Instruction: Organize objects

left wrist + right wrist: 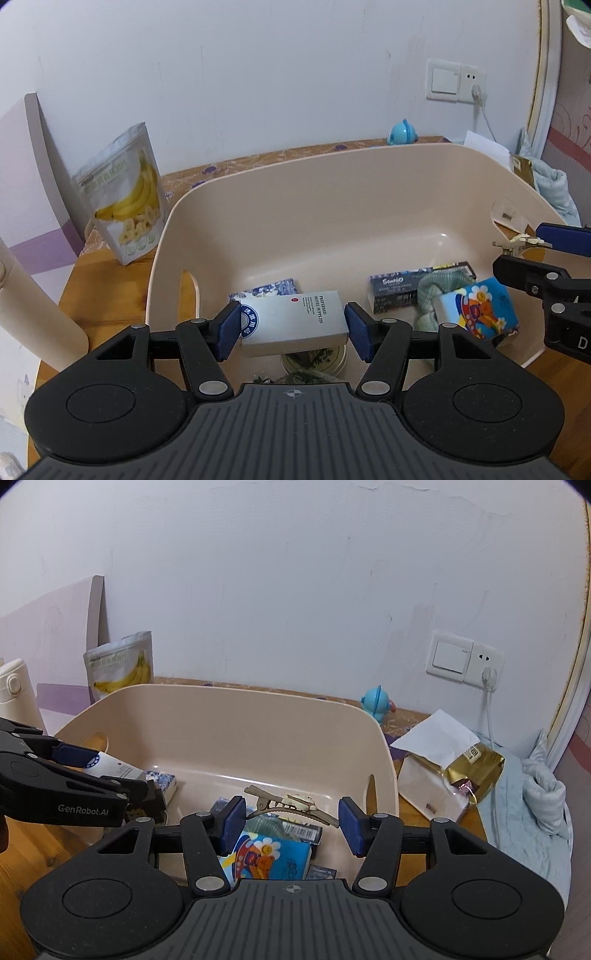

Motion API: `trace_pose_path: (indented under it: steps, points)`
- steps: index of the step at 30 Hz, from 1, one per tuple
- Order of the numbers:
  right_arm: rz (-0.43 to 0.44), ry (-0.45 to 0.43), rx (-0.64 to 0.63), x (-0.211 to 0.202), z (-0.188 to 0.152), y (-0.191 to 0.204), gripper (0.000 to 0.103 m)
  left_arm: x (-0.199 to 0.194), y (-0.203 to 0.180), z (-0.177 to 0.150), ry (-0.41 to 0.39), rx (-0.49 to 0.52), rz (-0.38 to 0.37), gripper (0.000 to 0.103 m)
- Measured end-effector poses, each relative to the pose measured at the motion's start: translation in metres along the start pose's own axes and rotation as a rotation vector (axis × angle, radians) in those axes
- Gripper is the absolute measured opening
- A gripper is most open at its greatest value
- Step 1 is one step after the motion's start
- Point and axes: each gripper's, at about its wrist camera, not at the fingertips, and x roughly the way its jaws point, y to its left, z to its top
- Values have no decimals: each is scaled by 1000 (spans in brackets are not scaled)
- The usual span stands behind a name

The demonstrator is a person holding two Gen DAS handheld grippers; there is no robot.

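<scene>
A beige plastic tub (332,173) stands on the wooden table and also shows in the right wrist view (221,709). My left gripper (293,328) is shut on a silver box (295,317) and holds it over the tub's near side. My right gripper (291,819) holds a brown hair clip (291,805) across its blue pads over the tub. In the tub lie a colourful tissue pack (480,306), a dark box (399,291), a green cloth (432,295), a blue-patterned packet (269,288) and a round tin (317,358).
A banana-chip pouch (125,199) stands left of the tub by a cream bottle (33,306). A blue toy (378,703), a white and gold bag (443,764) and a light blue cloth (532,805) lie right of the tub. A wall socket (465,661) sits behind.
</scene>
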Motion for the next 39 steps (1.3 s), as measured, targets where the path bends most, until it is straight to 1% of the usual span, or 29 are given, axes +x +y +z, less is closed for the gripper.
trace_pose_path:
  steps: [6, 7, 8, 11, 14, 16, 17, 19, 21, 27, 36, 39]
  points:
    - [12, 18, 2, 1, -2, -1, 53, -1, 0, -1, -5, 7, 3, 63]
    - [13, 19, 4, 0, -2, -1, 57, -2, 0, -1, -8, 7, 4, 67]
    - [10, 18, 5, -1, -3, -1, 61, -3, 0, -2, -13, 5, 5, 73]
    - [7, 8, 6, -6, -2, -1, 64, -11, 1, -2, -40, -11, 8, 85]
    - [1, -10, 11, -14, -1, -3, 71, -20, 3, -2, -69, -26, 21, 89]
    - [2, -23, 25, -20, 0, -5, 81, -25, 4, -2, -78, -31, 21, 90]
    - [2, -29, 35, -23, 1, -6, 83, -28, 4, -2, -80, -34, 18, 90]
    - [5, -30, 58, -29, 1, -9, 95, -33, 5, -3, -84, -43, 13, 90]
    - [14, -34, 81, -34, 1, -12, 99, -38, 6, -5, -88, -51, 10, 90]
    - [14, -28, 116, -47, -5, -18, 100, -56, 6, -13, -103, -68, 1, 90]
    - [12, -47, 101, -77, -13, -11, 102, -85, 9, -29, -127, -94, -12, 91]
    - [24, -53, 104, -87, -17, -8, 103, -94, 8, -36, -137, -96, -2, 91]
